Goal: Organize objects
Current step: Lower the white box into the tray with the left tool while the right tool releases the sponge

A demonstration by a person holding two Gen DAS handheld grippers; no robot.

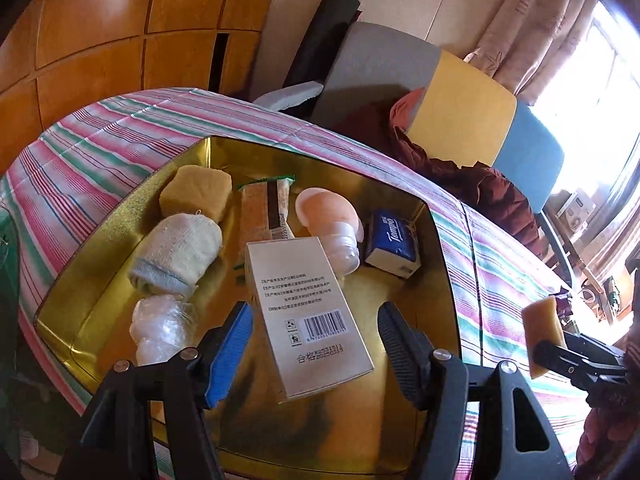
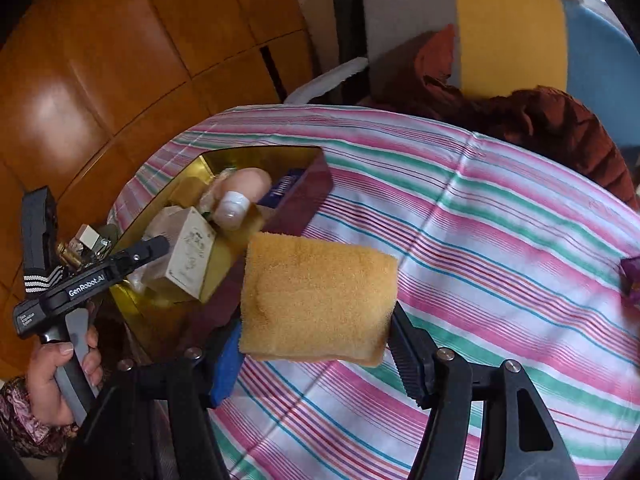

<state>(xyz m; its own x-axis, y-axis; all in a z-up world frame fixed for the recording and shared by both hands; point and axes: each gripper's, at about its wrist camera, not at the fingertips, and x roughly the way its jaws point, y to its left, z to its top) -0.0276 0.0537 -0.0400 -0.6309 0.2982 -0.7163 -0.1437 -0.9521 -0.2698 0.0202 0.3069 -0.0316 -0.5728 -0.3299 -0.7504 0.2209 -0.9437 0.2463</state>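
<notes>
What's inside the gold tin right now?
Inside the gold tin: sponge block, rolled cloth, plastic wrap, snack bar, peach bottle, Tempo tissues, white box. Whatever lies under the box is hidden.

1. The left gripper (image 1: pixel 316 344) is showing black arms with silver screws, one blue ribbed pad and one black.
2. Its side is carrying white "GenRobot.AI" lettering.
3. The left hand (image 2: pixel 60 376) is wearing a dark patterned sleeve (image 2: pixel 20 420).

"tempo" on blue tissue pack (image 1: pixel 394 242); "genrobot.ai" on left claw's body (image 2: pixel 86 286); "20250315" on silver box (image 1: pixel 308 312).
</notes>
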